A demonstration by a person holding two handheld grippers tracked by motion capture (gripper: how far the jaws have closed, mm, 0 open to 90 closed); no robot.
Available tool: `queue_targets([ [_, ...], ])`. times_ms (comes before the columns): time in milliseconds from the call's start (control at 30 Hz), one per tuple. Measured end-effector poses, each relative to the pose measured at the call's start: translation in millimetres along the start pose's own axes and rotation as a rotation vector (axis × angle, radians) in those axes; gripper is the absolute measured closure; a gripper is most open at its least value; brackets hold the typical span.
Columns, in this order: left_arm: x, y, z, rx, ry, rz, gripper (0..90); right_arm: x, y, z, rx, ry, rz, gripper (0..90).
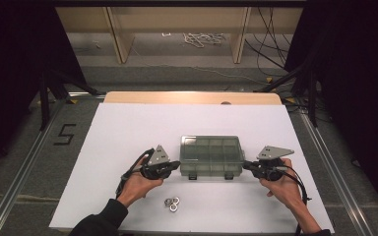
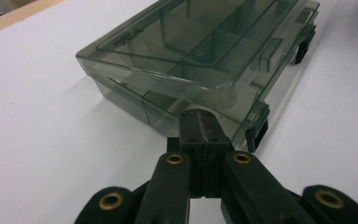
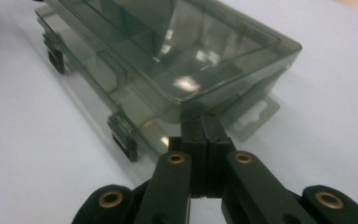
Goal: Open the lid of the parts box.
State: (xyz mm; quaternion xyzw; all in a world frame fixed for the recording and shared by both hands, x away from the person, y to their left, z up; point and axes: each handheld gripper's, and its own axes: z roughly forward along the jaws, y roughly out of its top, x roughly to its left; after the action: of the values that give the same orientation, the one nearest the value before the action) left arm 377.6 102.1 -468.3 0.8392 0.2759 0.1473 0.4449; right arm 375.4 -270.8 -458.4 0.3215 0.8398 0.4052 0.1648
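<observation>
A smoky clear plastic compartment box (image 1: pixel 211 156) with its lid down lies on the white sheet. My left gripper (image 1: pixel 177 165) is shut, and its tips meet the box's left end near the front corner. In the left gripper view the closed jaws touch the box (image 2: pixel 191 60) under the lid's rim. My right gripper (image 1: pixel 245 166) is shut too, its tips against the box's right end. The right gripper view has the jaws pressed together at the box (image 3: pixel 168 60) corner, beside a clear hang tab (image 3: pixel 256 114). Several metal nuts (image 1: pixel 172 202) lie in front of the box, by the left hand.
The white sheet (image 1: pixel 128 128) covers a wooden table whose far edge (image 1: pixel 192 97) shows. Black latches (image 1: pixel 193 176) sit on the box's front side. Metal rails run along both sides of the table, and cables lie on the floor behind.
</observation>
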Motion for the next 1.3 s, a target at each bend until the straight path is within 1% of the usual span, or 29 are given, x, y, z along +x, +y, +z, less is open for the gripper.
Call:
queue_targets([
  [33, 0.3, 2.3, -0.1, -0.014, -0.008, -0.015, 89.7, 0.1, 0.9, 0.7, -0.009, 0.003, -0.003, 90.0],
  [67, 0.3, 2.3, -0.1, -0.014, -0.008, -0.015, 89.7, 0.9, 1.5, 1.0, -0.015, 0.008, 0.003, 90.0],
  [100, 0.0, 3.4, 0.5, -0.025, -0.006, -0.021, 89.7, 2.1, 2.0, 0.8, -0.012, 0.000, 0.006, 90.0],
  [133, 1.0, 5.5, -0.4, -0.015, 0.001, -0.010, 89.7, 2.5, 2.6, 1.8, -0.023, 0.001, 0.002, 90.0],
  [200, 1.4, 5.8, 0.2, -0.020, 0.000, -0.009, 89.7, 2.8, 3.5, 1.8, -0.028, -0.005, -0.001, 90.0],
  [233, 1.9, 6.6, 0.7, -0.024, 0.003, -0.007, 89.7, 2.8, 4.3, 1.9, -0.040, -0.014, -0.001, 90.0],
  [267, 1.8, 7.5, 1.6, -0.036, 0.002, -0.017, 89.6, 2.0, 6.4, 1.2, -0.061, -0.019, 0.011, 90.0],
  [300, 2.4, 9.5, 2.0, -0.040, 0.011, -0.018, 89.6, 1.1, 7.3, 1.4, -0.076, -0.022, 0.005, 90.0],
  [367, 3.1, 10.3, 2.6, -0.042, 0.004, -0.015, 89.6, 0.8, 8.3, 1.4, -0.081, -0.023, 0.006, 90.0],
  [400, 2.8, 11.5, 3.4, -0.041, 0.012, -0.011, 89.6, -0.3, 10.6, 2.7, -0.101, -0.026, -0.002, 90.0],
  [533, 5.3, 13.5, 4.4, -0.042, 0.016, -0.005, 89.4, -0.7, 13.7, 3.8, -0.112, -0.028, -0.004, 90.0],
  [567, 5.7, 14.8, 4.7, -0.050, 0.025, -0.016, 89.4, -1.6, 14.7, 4.5, -0.120, -0.035, -0.015, 90.0],
  [600, 9.2, 16.5, 4.6, -0.058, 0.027, -0.013, 89.5, -2.4, 17.0, 5.2, -0.129, -0.040, -0.013, 90.0],
  [633, 9.2, 16.5, 4.6, -0.058, 0.027, -0.013, 89.4, -3.2, 17.7, 5.8, -0.138, -0.044, -0.012, 90.0],
  [667, 9.8, 17.7, 4.4, -0.059, 0.029, -0.028, 89.4, -3.2, 17.7, 5.8, -0.138, -0.044, -0.012, 90.0],
  [700, 12.6, 19.7, 4.6, -0.068, 0.034, -0.029, 89.4, -4.6, 19.3, 6.7, -0.141, -0.043, -0.013, 90.0],
  [733, 12.6, 19.7, 4.6, -0.068, 0.034, -0.029, 89.4, -4.6, 19.3, 6.7, -0.141, -0.043, -0.013, 90.0],
  [767, 13.6, 20.6, 5.4, -0.079, 0.031, -0.032, 89.4, -5.0, 19.8, 7.4, -0.143, -0.042, -0.016, 89.8],
  [800, 15.0, 22.3, 5.4, -0.074, 0.031, -0.031, 89.4, -5.3, 20.7, 7.7, -0.137, -0.037, -0.018, 89.7],
  [833, 17.1, 24.1, 6.5, -0.077, 0.028, -0.027, 89.4, -6.8, 23.1, 8.0, -0.138, -0.046, -0.022, 89.6],
  [867, 17.5, 25.1, 6.4, -0.075, 0.041, -0.032, 89.4, -7.1, 23.8, 8.5, -0.145, -0.040, -0.021, 89.6],
  [933, 18.9, 25.8, 6.9, -0.080, 0.036, -0.027, 89.4, -7.4, 24.7, 9.0, -0.145, -0.039, -0.023, 89.6],
  [967, 18.9, 26.4, 7.3, -0.085, 0.038, -0.036, 89.4, -7.6, 25.9, 10.3, -0.139, -0.034, -0.026, 89.6],
  [1067, 21.3, 28.8, 6.9, -0.088, 0.038, -0.034, 89.4, -7.8, 27.2, 11.3, -0.142, -0.033, -0.027, 89.6],
  [1100, 22.7, 29.7, 7.4, -0.099, 0.039, -0.039, 89.3, -8.5, 28.3, 11.3, -0.146, -0.040, -0.027, 89.6],
  [1200, 23.5, 30.4, 8.8, -0.100, 0.053, -0.044, 88.9, -10.0, 30.0, 10.8, -0.154, -0.041, -0.021, 89.6],
  [1233, 23.3, 30.8, 9.3, -0.102, 0.052, -0.048, 88.9, -11.4, 30.4, 12.2, -0.175, -0.045, -0.030, 89.6],
  [1267, 23.3, 30.8, 9.3, -0.102, 0.052, -0.048, 88.9, -11.4, 30.4, 12.2, -0.175, -0.045, -0.030, 89.6],
  [1300, 23.2, 32.4, 9.9, -0.106, 0.053, -0.043, 88.9, -12.0, 31.4, 11.8, -0.159, -0.039, -0.018, 89.6],
])
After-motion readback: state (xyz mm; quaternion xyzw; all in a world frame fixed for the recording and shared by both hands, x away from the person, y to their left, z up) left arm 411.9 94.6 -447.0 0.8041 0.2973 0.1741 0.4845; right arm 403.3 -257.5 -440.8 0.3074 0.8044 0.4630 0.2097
